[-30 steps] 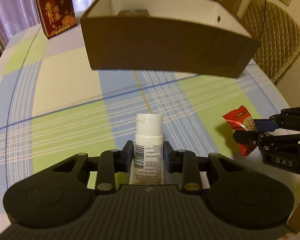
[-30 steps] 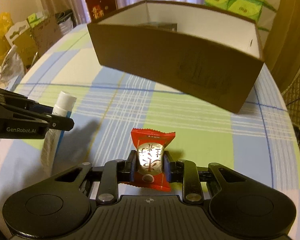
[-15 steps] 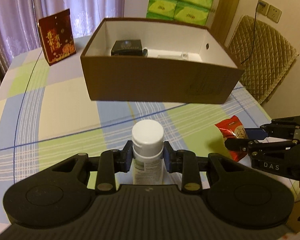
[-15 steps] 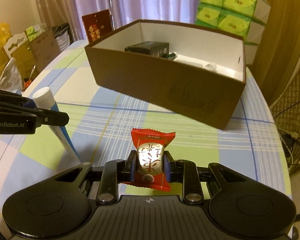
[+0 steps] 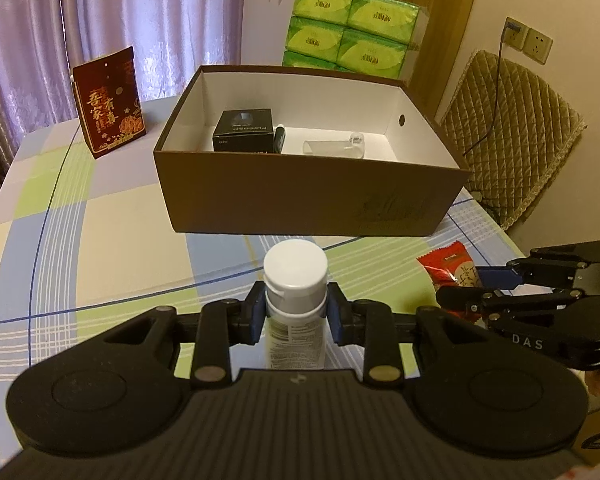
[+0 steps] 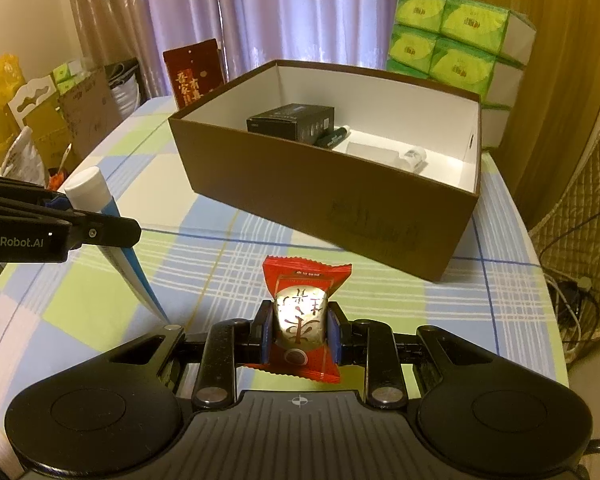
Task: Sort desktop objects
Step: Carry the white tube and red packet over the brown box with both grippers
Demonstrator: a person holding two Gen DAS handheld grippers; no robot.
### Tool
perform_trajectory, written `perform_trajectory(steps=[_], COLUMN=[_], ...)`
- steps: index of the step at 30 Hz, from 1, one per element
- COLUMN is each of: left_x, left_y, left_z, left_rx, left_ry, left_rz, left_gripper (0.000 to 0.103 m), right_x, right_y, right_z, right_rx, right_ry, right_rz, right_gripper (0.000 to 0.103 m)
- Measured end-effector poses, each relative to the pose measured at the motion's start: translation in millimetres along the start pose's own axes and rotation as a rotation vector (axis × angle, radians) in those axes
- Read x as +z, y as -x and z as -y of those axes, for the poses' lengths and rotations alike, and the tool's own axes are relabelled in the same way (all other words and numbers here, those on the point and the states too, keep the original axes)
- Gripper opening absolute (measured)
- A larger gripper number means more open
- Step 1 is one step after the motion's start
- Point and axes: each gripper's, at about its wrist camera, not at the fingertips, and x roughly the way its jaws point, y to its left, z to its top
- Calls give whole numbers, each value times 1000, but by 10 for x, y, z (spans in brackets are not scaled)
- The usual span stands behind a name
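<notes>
My left gripper (image 5: 295, 312) is shut on a white tube (image 5: 295, 304) with a white cap, held cap-forward above the checked tablecloth; the right wrist view shows that tube (image 6: 100, 216) at far left, tilted, with a blue end. My right gripper (image 6: 298, 332) is shut on a red snack packet (image 6: 300, 312), which the left wrist view shows as a red packet (image 5: 452, 270) at right. Ahead stands an open brown box (image 5: 312, 196) with a white inside, holding a black carton (image 5: 244, 130), a dark pen-like item and a clear tube (image 5: 334, 148).
A dark red card (image 5: 110, 104) stands on the table left of the box. Green tissue packs (image 5: 352, 32) are stacked behind it. A padded chair (image 5: 512, 140) sits at right. Bags and cardboard (image 6: 52, 112) crowd the floor to the left.
Both grippers have risen and tilted back from the table, each holding its object. The box's inside, hidden a second ago, is now in full view.
</notes>
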Motion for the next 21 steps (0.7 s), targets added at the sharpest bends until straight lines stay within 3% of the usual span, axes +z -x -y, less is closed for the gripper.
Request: perform_trajectory(steps=[21], left_x=[392], left_y=[125], left_z=[60], left_rx=[3], left_ry=[-8], left_rz=[107], left_gripper=[26], right_x=[266], right_y=[124], right_z=[155], right_rx=[8], right_ry=[14], right_rz=[77], right_gripper=[24])
